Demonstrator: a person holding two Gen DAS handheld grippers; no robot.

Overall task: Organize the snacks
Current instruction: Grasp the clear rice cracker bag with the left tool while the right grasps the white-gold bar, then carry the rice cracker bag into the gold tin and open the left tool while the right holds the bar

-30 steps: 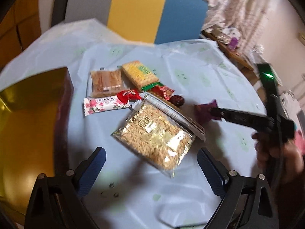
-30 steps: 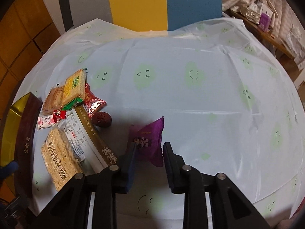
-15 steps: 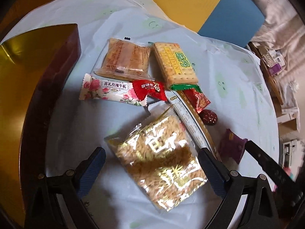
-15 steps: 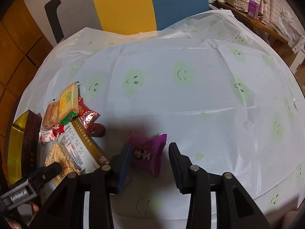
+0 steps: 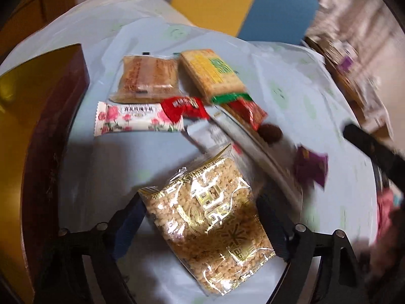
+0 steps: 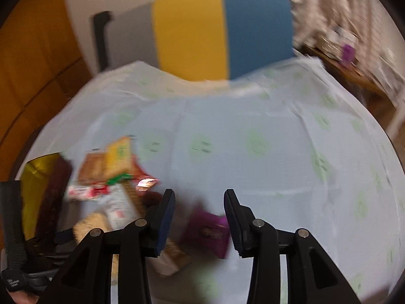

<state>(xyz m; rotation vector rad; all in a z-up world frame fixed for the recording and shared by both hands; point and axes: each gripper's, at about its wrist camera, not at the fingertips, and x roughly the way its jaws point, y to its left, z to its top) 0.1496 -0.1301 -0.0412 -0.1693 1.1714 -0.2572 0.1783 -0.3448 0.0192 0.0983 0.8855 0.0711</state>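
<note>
Left gripper (image 5: 200, 217) fingers closing around rice-crisp packet (image 5: 210, 230) on desk (image 5: 106, 157), not yet clamped. Right gripper (image 6: 200, 217) fingers apart, straddling purple packet (image 6: 207, 230).

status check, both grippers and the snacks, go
Left gripper closing around the puffed rice pack, no grip visible. Right gripper open over the purple snack packet. Other snacks crowd beside the gold box.

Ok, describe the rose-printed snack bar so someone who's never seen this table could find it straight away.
Start at the gold-lined box on the pale blue tablecloth; the snack pile lies right beside it. The rose bar is the pile's nearest piece to that box, just below the clear-wrapped brown cake. It alone is long, white and printed with pink roses.
</note>
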